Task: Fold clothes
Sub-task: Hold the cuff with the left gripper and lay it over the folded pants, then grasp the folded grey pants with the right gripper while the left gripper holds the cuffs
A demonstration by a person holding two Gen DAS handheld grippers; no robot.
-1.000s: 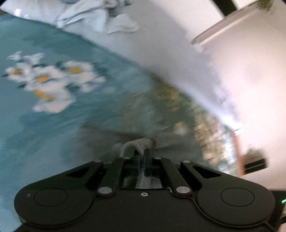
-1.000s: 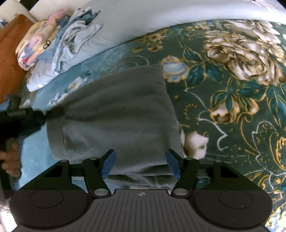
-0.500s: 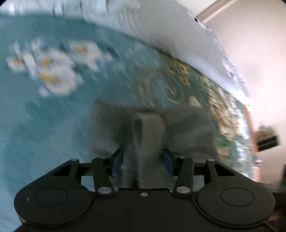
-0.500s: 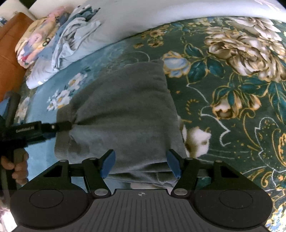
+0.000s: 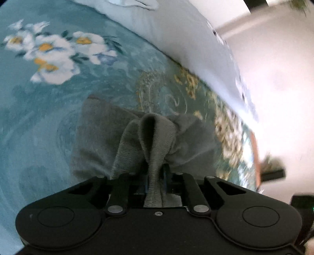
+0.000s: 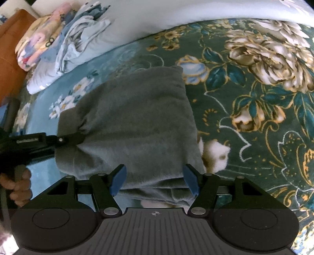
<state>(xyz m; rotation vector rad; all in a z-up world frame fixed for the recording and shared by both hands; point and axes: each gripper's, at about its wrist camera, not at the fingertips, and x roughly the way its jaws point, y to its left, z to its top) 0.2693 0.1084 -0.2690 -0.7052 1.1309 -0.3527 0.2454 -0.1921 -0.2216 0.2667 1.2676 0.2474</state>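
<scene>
A grey knit garment (image 6: 137,121) lies folded on a teal floral bedspread (image 6: 255,109). In the left wrist view a bunched ridge of the garment (image 5: 157,137) rises between the fingers of my left gripper (image 5: 156,180), whose jaws are closing and pinch the cloth. The right wrist view shows that same left gripper (image 6: 70,138) gripping the garment's left edge, with a person's hand (image 6: 19,186) behind it. My right gripper (image 6: 155,180) hangs open over the garment's near edge, its blue pads (image 6: 117,180) spread wide and not pressing the cloth.
A crumpled pile of light blue clothes (image 6: 78,45) and a folded floral item (image 6: 35,43) sit at the far left. A pale blue sheet (image 6: 176,13) runs along the back. An orange-brown board (image 6: 9,51) borders the left. A white wall (image 5: 274,78) stands beyond the bed.
My left gripper opened around the garment's left edge, then closed again on a thicker fold of it. The edge now puckers toward that gripper. The right gripper stayed where it was, open.
</scene>
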